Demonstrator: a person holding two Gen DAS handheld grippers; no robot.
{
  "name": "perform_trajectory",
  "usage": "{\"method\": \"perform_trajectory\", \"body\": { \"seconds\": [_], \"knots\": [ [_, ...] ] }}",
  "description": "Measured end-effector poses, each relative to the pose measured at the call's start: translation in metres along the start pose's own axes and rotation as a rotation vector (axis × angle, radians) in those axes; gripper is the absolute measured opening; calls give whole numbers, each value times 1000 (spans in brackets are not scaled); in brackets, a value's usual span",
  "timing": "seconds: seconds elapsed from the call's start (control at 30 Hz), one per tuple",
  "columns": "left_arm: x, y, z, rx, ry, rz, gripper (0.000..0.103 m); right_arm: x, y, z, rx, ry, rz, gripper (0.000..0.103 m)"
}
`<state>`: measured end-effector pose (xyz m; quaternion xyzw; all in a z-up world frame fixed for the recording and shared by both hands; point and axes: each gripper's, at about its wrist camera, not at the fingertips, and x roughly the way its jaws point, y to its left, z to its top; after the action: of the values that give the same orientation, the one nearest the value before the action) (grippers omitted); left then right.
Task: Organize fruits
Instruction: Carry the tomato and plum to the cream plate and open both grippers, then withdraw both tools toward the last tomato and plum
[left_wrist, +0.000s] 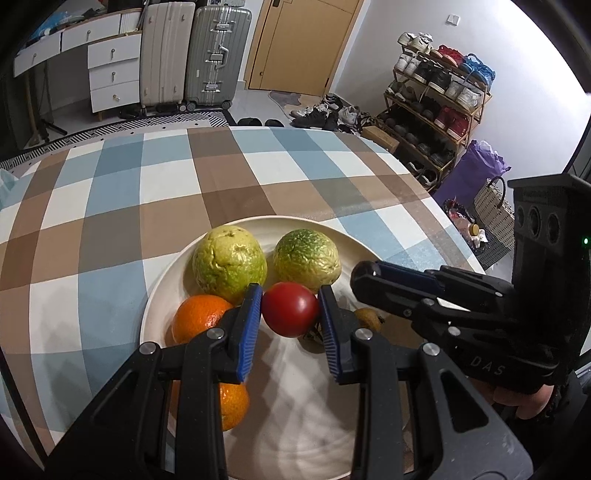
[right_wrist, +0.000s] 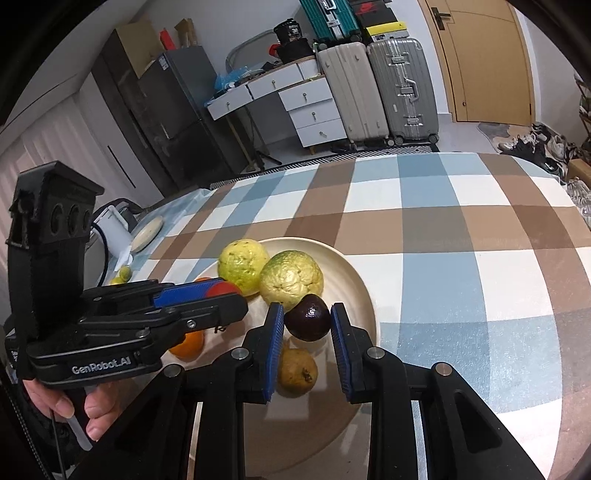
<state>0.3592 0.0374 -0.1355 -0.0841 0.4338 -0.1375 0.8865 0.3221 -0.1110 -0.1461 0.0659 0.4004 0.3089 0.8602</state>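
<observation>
Red tomato (left_wrist: 290, 309) is clamped by left gripper (left_wrist: 290, 314); dark purple fruit (right_wrist: 308, 322) is clamped by right gripper (right_wrist: 308, 325), both over plate (right_wrist: 360, 291) on counter (left_wrist: 147, 192).

You are working in a lived-in home, in a room near the entrance. A wooden door (left_wrist: 295, 44) stands at the back, with a beige suitcase (left_wrist: 166, 55) and a silver suitcase (left_wrist: 216, 55) parked upright beside it. To the right, an open shoe rack (left_wrist: 436, 99) is packed with sneakers, and more shoes lie loose on the floor (left_wrist: 321, 114). A white chest of drawers (left_wrist: 114, 77) sits left of the luggage, and a checked tablecloth (left_wrist: 184, 184) covers the table in front of you
</observation>
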Motion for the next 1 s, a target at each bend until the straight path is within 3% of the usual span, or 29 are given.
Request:
{"method": "perform_trajectory", "body": {
  "seconds": [0.13,0.23,0.33,0.47,0.57,0.73,0.8,0.87,1.0],
  "knots": [
    [-1,0,2,1,-26,9,28,3,1,0,-1,8,9,30],
    [-6,0,2,3,-32,10,28,-2,1,0,2,-9,26,57],
    [-14,-2,1,12,-44,12,34,-16,-1,-1,10,-45,28,57],
    [-36,-11,-5,24,-79,20,46,-39,-5,-6,47,-88,26,69],
    [-52,-17,-11,35,-98,30,47,-59,-2,-14,50,-122,17,79],
    [-80,-32,-23,44,-113,39,48,-100,8,-26,40,-175,-1,86],
    [-96,-39,-29,46,-132,44,53,-116,11,-31,46,-204,-3,94],
    [-111,-46,-34,49,-152,45,61,-133,16,-36,52,-239,-4,95],
    [-142,-60,-47,65,-185,54,66,-160,30,-47,56,-278,4,100]
  ]
}}
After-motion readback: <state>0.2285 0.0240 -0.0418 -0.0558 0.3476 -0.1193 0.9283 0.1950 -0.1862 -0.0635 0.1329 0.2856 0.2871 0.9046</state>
